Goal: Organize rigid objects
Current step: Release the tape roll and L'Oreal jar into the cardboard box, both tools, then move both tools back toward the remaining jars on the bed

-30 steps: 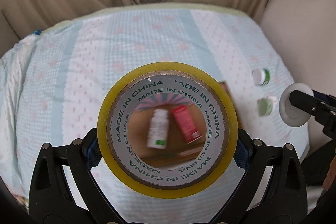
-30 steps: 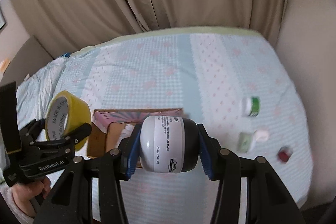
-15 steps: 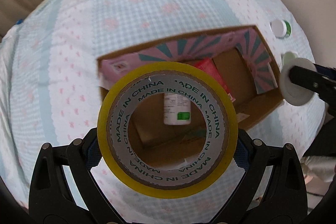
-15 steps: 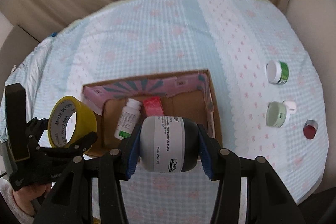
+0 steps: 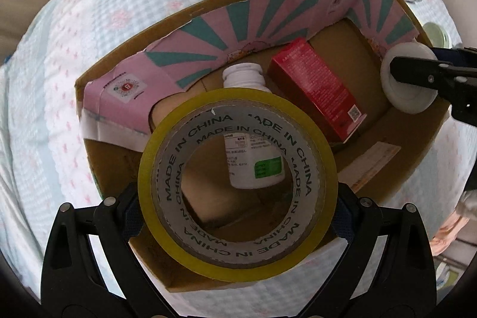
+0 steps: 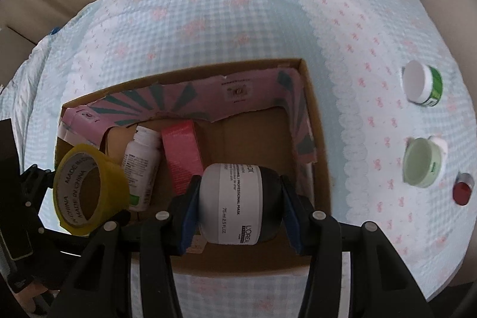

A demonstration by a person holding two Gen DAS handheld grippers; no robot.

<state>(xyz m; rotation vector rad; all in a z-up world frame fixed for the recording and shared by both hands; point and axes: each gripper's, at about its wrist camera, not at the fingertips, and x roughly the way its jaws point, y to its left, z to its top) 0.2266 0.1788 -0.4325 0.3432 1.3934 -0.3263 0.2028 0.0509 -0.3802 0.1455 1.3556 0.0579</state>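
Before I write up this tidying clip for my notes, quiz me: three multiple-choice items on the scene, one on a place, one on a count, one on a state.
1. Where does the red carton lie?
A. on the cloth outside the box
B. in the cardboard box, beside the white bottle
C. in a hand-held gripper

2. How many small items sit on the cloth right of the box?
A. one
B. three
C. five

3. What does the left hand-held gripper hold?
A. nothing
B. a green jar
C. the yellow tape roll

Answers: 1 B, the carton rests on the box floor next to the bottle. 2 B, green-banded jar, pale green jar, red-capped item. 3 C, its fingers clamp the roll.
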